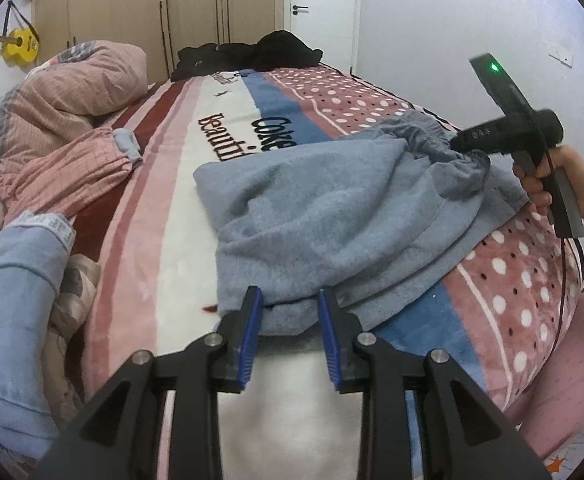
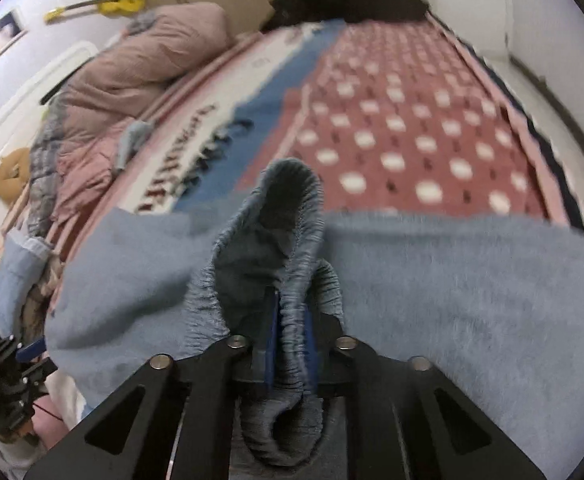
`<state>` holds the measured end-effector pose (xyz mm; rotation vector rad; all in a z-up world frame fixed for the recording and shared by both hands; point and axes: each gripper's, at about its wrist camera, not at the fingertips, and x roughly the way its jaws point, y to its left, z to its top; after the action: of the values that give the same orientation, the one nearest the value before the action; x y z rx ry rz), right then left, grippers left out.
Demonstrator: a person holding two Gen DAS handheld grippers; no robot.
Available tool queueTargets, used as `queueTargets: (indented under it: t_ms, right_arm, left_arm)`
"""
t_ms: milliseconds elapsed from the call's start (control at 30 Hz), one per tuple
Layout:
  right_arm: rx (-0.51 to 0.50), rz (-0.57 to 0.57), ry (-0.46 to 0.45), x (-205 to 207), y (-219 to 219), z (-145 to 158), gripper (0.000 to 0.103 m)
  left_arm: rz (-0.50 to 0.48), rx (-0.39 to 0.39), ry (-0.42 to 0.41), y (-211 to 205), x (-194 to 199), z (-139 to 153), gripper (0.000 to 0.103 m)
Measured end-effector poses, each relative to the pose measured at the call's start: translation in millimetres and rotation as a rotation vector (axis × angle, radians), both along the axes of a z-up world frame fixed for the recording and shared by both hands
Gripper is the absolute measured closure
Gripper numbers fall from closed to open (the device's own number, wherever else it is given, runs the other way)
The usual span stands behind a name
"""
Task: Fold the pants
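Blue-grey fleece pants [image 1: 332, 216] lie folded over on the patterned bed blanket [image 1: 195, 240]. My left gripper [image 1: 287, 300] is open, its blue-padded jaws standing at the pants' near edge with no cloth clamped between them. My right gripper [image 2: 289, 316] is shut on the gathered elastic waistband [image 2: 292, 248], which stands up in a loop between the blue pads. In the left wrist view the right gripper [image 1: 458, 145] shows at the right, holding the waistband [image 1: 448, 160] just above the bed. In the right wrist view the pants [image 2: 452, 280] spread wide across the front.
A pink quilt [image 1: 63, 120] is heaped on the left of the bed. Black clothes [image 1: 251, 56] lie at the far end. Light blue jeans [image 1: 11, 300] sit at the near left. A yellow guitar [image 1: 21, 44] hangs on the wall. Wardrobe and door stand behind.
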<state>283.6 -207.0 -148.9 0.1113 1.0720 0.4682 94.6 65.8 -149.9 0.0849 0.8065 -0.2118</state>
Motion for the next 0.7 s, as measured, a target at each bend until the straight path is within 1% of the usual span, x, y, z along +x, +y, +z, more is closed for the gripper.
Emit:
queueTargets:
  t_ms: [67,133,200,267,333,400,433,467,500,533,567,600,667,700]
  right_arm:
    - [0.02,-0.009,0.005,-2.4,-8.5,-1.6,0.085]
    - [0.007,-0.041,-0.01,-9.5,-19.3,4.8,0.063]
    - [-0.008,-0.048,-0.043,-18.5,-29.8,15.2,0.063]
    - [-0.015,-0.078,-0.072,-30.7,-48.9,27.0,0.059]
    - [0.025,-0.141,-0.073,-43.3,-74.3,35.1,0.051]
    - [0.075,-0.179,-0.07,-57.7,-98.8,39.3,0.05]
    - [0.085,-0.191,-0.065,-66.5,-109.7,39.3,0.05]
    - [0.085,-0.202,-0.062,-74.3,-117.9,38.5,0.049]
    - [0.083,-0.218,-0.059,-82.6,-126.3,36.7,0.046]
    - [0.082,-0.25,-0.052,-92.2,-137.2,32.8,0.042]
    - [0.083,-0.274,-0.048,-97.6,-143.2,29.8,0.041]
    - [0.087,-0.306,-0.04,-103.8,-152.0,25.1,0.039]
    - [0.118,-0.356,-0.018,-113.2,-170.7,12.4,0.037]
    - [0.144,-0.373,-0.006,-115.2,-177.8,7.0,0.037]
  left_arm:
    - [0.008,-0.008,-0.01,6.4,-3.6,4.8,0.078]
    - [0.02,-0.033,-0.032,15.1,-7.7,13.2,0.074]
    - [0.044,-0.061,-0.057,24.4,-10.9,23.4,0.064]
    - [0.043,-0.078,-0.068,26.8,-11.0,29.4,0.063]
    - [0.034,-0.079,-0.072,23.0,-6.4,32.0,0.061]
    - [0.02,-0.067,-0.068,11.1,1.9,31.4,0.06]
    - [0.009,-0.062,-0.065,4.3,6.7,30.0,0.06]
    - [0.001,-0.053,-0.059,-3.6,12.7,27.3,0.06]
    - [0.002,-0.035,-0.053,-10.1,18.3,23.2,0.058]
    - [0.015,-0.007,-0.046,-15.6,24.7,17.7,0.058]
    - [0.046,0.025,-0.029,-18.3,33.4,9.9,0.058]
    - [0.076,0.035,-0.005,-17.4,40.3,2.4,0.058]
    - [0.111,0.018,0.044,-12.2,48.4,-11.8,0.058]
    - [0.113,0.034,0.048,-12.2,47.7,-16.8,0.058]
